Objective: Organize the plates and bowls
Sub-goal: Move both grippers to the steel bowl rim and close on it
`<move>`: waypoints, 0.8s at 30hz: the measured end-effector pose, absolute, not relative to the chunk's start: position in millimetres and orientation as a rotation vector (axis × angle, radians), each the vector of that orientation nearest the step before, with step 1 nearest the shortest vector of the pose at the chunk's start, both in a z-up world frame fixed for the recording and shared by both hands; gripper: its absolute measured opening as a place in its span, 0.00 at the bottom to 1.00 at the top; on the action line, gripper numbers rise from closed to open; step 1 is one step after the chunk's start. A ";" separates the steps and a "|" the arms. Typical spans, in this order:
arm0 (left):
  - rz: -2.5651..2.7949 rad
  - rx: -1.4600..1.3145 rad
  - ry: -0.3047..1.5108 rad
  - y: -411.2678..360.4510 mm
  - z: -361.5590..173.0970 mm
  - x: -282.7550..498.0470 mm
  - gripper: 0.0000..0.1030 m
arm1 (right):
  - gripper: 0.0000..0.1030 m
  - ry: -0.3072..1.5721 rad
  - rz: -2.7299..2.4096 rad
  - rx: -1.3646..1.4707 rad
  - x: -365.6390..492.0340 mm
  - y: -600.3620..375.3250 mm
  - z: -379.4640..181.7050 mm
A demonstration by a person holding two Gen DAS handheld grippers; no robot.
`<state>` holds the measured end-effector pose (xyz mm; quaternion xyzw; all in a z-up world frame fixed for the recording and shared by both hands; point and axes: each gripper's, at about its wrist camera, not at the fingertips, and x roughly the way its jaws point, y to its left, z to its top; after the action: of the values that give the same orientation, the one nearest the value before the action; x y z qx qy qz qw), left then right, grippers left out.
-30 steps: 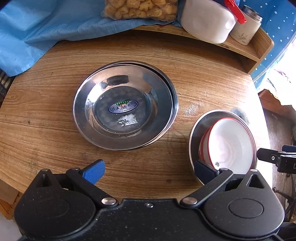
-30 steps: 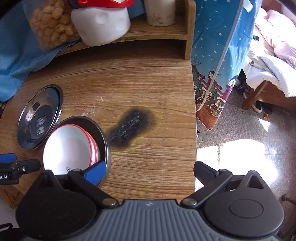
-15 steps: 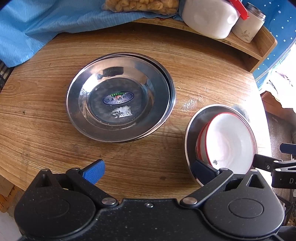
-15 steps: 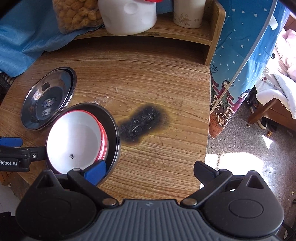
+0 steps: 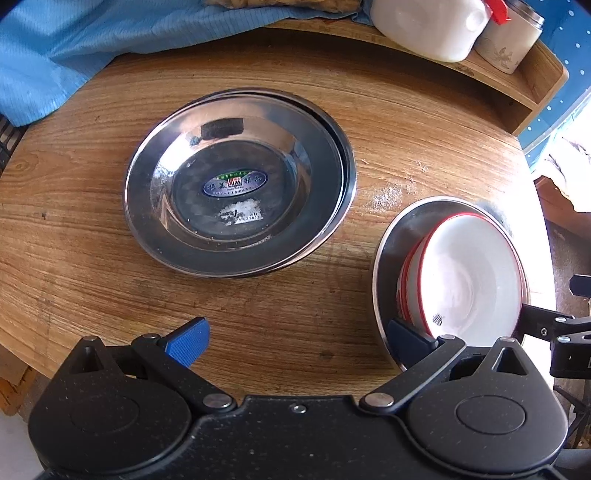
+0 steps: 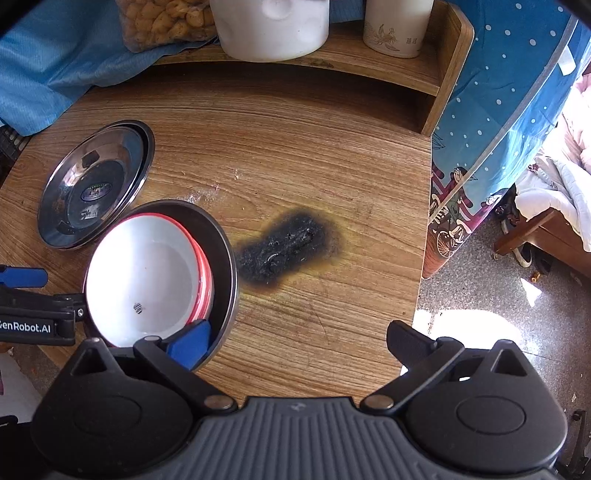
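Plates: two steel plates (image 5: 236, 184) nested, on the wooden table (image 5: 92, 266) left of centre; upper one shifted a little left, so lower rim peeks out on the right.
Bowls: white red-rimmed bowls (image 5: 469, 277) stacked inside a steel dish (image 5: 402, 229) at the table's near right edge, close beside the plates but not touching; bowls pushed toward one side of the dish, not centred.
Left gripper (image 5: 295, 336): jaws spread wide, empty, above the near table edge; right finger hanging over the dish rim.
Right gripper (image 6: 299, 336): jaws spread wide, empty; left fingertip (image 6: 188, 341) over the near rim of the dish, contact impossible to tell.
Table: charred black patch (image 6: 288, 247) just right of the dish; shelf (image 6: 406, 70) with a white jug (image 6: 273, 29) and a canister (image 6: 395, 26) at the back.
Stage, as judged: stacks mostly formed, final tidying or a grasp on the dish likely next.
Risk, edge: dish near the front edge; a nudge from either finger could slide it off.
Risk, stack: off-centre bowls could tip the dish if lifted by one rim.
Risk, grip: thin polished rim, likely slippery between pads.
Risk, crowding: both grippers close at the same dish; collision possible.
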<state>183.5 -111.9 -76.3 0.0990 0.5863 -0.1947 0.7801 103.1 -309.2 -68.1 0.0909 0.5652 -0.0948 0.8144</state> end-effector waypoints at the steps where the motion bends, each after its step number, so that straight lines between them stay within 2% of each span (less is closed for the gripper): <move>1: -0.419 0.210 1.271 -111.9 -77.2 183.9 0.99 | 1.00 1.206 -0.202 0.192 103.7 -308.8 -68.4; 14: -0.392 0.187 1.290 -111.9 -81.0 186.8 0.99 | 0.98 1.174 -0.201 0.101 107.6 -302.8 -68.6; 20: -0.391 0.159 1.318 -110.2 -80.2 187.9 0.95 | 0.76 1.145 -0.147 0.100 106.5 -298.3 -65.9; 24: -0.408 0.151 1.320 -109.8 -77.7 186.8 0.88 | 0.61 1.133 -0.106 0.139 105.0 -299.0 -65.6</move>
<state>186.8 -109.8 -77.7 0.0693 0.6082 -0.1878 0.7681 105.0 -299.0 -65.6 0.0656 0.5361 -0.0503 0.8401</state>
